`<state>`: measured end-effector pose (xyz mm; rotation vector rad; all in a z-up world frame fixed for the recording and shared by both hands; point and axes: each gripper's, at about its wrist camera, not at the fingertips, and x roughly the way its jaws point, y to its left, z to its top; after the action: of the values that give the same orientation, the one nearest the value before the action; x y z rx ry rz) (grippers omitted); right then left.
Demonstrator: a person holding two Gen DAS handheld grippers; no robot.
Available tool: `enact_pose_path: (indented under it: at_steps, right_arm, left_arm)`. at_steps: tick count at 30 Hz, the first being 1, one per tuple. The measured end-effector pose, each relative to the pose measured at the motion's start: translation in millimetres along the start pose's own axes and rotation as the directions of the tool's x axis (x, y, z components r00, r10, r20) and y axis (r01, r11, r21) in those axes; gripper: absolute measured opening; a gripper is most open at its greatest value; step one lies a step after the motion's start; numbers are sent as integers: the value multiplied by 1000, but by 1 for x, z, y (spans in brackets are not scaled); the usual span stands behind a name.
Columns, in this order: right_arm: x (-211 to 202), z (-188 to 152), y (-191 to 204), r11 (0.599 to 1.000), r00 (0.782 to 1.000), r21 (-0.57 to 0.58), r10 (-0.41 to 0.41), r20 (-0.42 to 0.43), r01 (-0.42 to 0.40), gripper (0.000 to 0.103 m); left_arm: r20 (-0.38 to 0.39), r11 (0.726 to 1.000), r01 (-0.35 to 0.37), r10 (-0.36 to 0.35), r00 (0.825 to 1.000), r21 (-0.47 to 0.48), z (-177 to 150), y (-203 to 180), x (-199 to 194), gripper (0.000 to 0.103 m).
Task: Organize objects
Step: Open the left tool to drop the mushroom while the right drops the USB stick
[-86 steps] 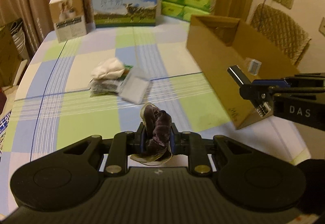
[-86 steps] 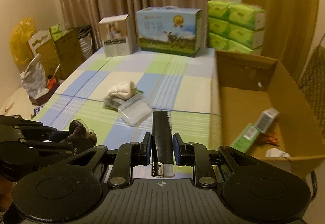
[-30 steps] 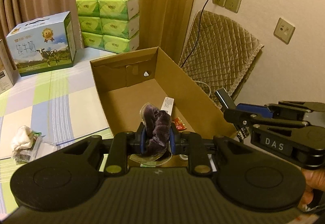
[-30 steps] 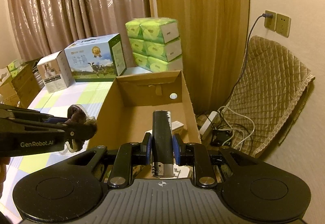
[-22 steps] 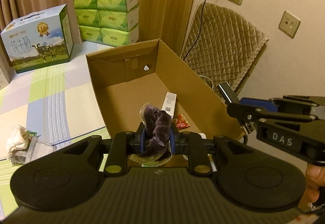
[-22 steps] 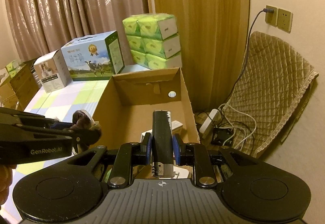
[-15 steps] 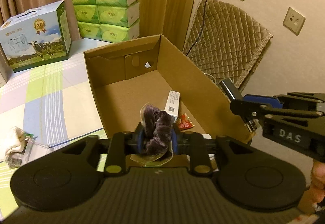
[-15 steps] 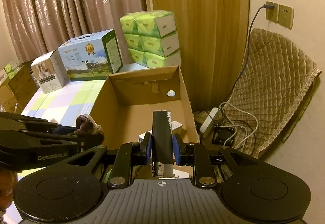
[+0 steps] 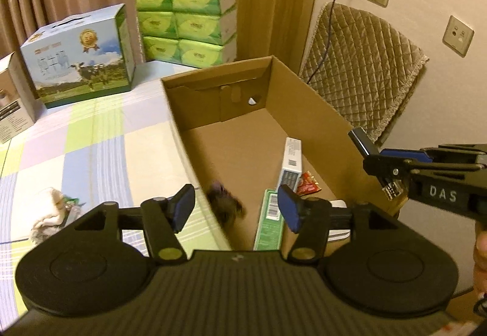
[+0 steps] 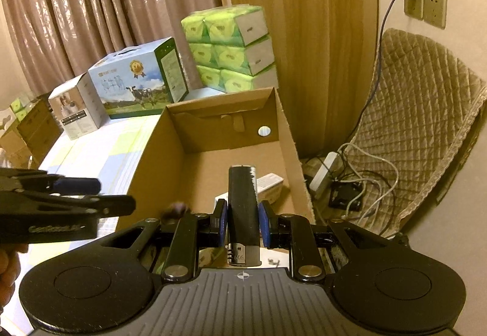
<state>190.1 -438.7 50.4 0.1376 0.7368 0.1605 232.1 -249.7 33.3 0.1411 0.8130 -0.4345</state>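
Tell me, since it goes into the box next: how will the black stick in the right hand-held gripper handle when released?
The black stick looks rigid, straight between shut jaws. Smooth, glossy sides: probably slippery. Narrow and long, so it likely topples flat inside the cardboard box.

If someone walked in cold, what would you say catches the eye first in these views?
The open cardboard box at the table's edge, with the left gripper above it, jaws just opened, and a blurred dark purple scrunchie dropping inside. Beside it, the right gripper clamps a black lighter over the box.
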Motion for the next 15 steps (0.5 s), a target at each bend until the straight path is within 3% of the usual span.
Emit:
enact_pose_path:
  at_steps: [3,6,7,15]
  right_arm:
    - [4,2,-1,998,999,36,51,16,-51,20]
    - [0,1,-3,995,997,73,68,45,-71,52]
    - [-2,1,-2,995,996,71,66,54,-69,57]
    - [-29,-10,10,997,996,50,55,71,-58,66]
  left_arm:
    - [4,1000,-6,6,1000,-20,-5,8,-7,58]
    - [6,1000,-17,17,1000,-25,-10,15,-15,64]
    - [9,999,-21,21,1000,-27,-12,18,-17,66]
    - [17,995,-47,48,999,-83,-41,40,-46,75]
